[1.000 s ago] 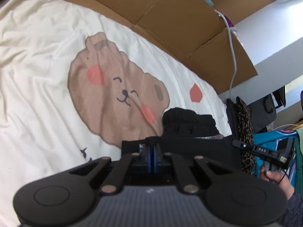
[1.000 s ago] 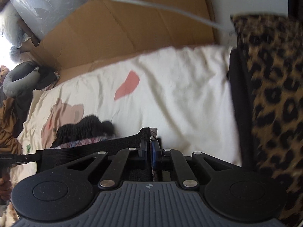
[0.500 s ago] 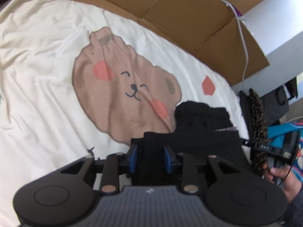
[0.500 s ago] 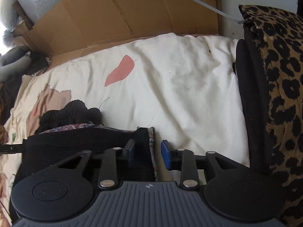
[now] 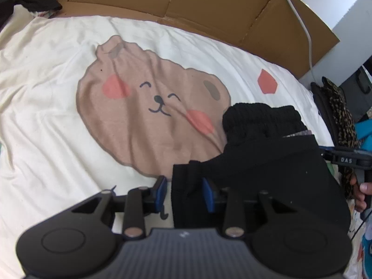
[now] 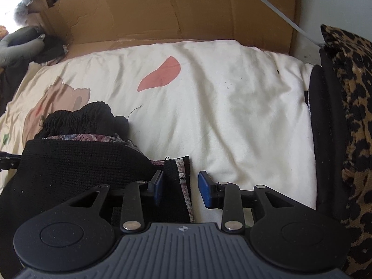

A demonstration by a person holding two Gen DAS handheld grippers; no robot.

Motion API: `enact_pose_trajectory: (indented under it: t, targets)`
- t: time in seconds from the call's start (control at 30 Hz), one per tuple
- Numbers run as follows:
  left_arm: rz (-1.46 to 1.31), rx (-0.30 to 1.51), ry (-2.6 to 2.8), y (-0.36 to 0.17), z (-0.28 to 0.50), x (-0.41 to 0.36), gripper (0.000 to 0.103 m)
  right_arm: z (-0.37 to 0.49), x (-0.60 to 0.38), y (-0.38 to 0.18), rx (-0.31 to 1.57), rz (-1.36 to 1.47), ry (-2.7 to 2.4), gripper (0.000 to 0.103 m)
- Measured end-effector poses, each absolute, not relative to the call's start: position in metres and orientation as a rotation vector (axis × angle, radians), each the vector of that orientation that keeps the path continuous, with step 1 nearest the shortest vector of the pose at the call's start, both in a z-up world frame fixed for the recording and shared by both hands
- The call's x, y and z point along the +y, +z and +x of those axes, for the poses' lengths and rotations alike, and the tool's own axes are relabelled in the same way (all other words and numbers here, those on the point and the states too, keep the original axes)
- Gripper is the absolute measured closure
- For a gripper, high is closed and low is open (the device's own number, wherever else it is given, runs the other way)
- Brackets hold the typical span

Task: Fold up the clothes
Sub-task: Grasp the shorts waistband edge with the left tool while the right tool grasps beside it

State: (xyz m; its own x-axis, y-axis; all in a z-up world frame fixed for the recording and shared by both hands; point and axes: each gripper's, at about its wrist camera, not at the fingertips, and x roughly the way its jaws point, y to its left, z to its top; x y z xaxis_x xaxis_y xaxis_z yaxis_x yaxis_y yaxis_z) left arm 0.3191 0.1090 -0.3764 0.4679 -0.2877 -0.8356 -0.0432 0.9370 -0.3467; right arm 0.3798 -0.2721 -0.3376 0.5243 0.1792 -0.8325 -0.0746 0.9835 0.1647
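A black knitted garment [image 5: 267, 167] lies folded on the cream bedsheet [image 5: 41, 121], its ribbed end [image 5: 260, 118] bunched at the far side and a patterned lining showing at the fold. My left gripper [image 5: 183, 194] is open, with the garment's near left corner lying loose between its blue pads. In the right wrist view the same garment [image 6: 76, 162] fills the lower left. My right gripper [image 6: 181, 191] is open too, and the garment's right corner [image 6: 177, 181] rests between the pads without being pinched.
The sheet bears a brown bear print [image 5: 148, 114] and red patches [image 6: 160, 74]. Flattened cardboard [image 6: 167, 9] lines the far wall, with a white cable [image 5: 302, 23] across it. A leopard-print cloth [image 6: 348, 116] over a black edge stands on the right. A hand [image 5: 360, 193] holds the other gripper's handle.
Both grippers went from shut on the garment's corners to wide open. The garment has dropped onto the sheet and lies flatter.
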Motion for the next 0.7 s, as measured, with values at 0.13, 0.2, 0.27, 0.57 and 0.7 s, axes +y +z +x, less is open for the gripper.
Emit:
enact_pose_trajectory:
  t: [0.13,0.2,0.27,0.57,0.7]
  targets:
    - [-0.370,1.100,-0.174,-0.376,0.321,0.112,0.084,0.380,-0.269,-0.339,0.996,0.092,0.161,0.064]
    - [-0.374,1.103,-0.184,-0.375,0.319,0.112,0.095,0.380,-0.268,-0.339,0.991,0.081,0.164,0.064]
    - [-0.369,1.100,-0.181,-0.373,0.314,0.114,0.096,0.380,-0.266,-0.339,0.986,0.066,0.168,0.064]
    - [-0.384,1.084,-0.179,-0.369,0.299,0.124,0.097,0.383,-0.258,-0.335,0.992,0.017,0.191,0.094]
    - [-0.402,1.058,-0.172,-0.360,0.302,0.129,0.097,0.384,-0.266,-0.322,0.992,0.057,0.139,0.095]
